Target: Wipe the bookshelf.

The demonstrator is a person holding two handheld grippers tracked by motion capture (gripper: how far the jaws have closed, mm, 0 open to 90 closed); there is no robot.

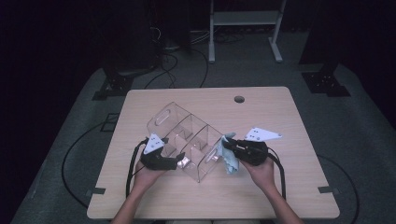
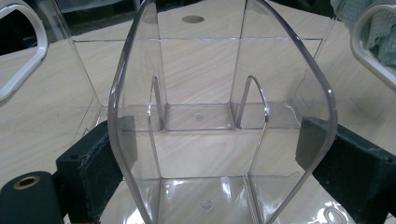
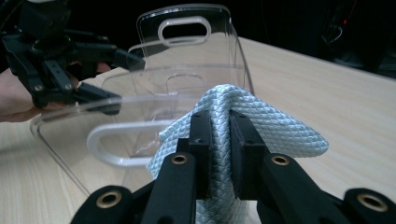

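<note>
Plainly unlabelled, clear organizer [image 1: 187, 140] sits in left tongs [image 1: 180, 162]; right tongs [image 3: 219, 135] pinch cloth [image 3: 261, 130]

Dark lab: cables [image 1: 187, 65], stand bases [image 1: 327, 83], grey carpet [image 1: 355, 135].

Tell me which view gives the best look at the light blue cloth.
The right gripper view: the cloth is close up, pinched between the right hand-held gripper jaws, its woven pattern sharp. The high view shows it small beside the clear organizer; the left gripper view catches only a corner.
</note>
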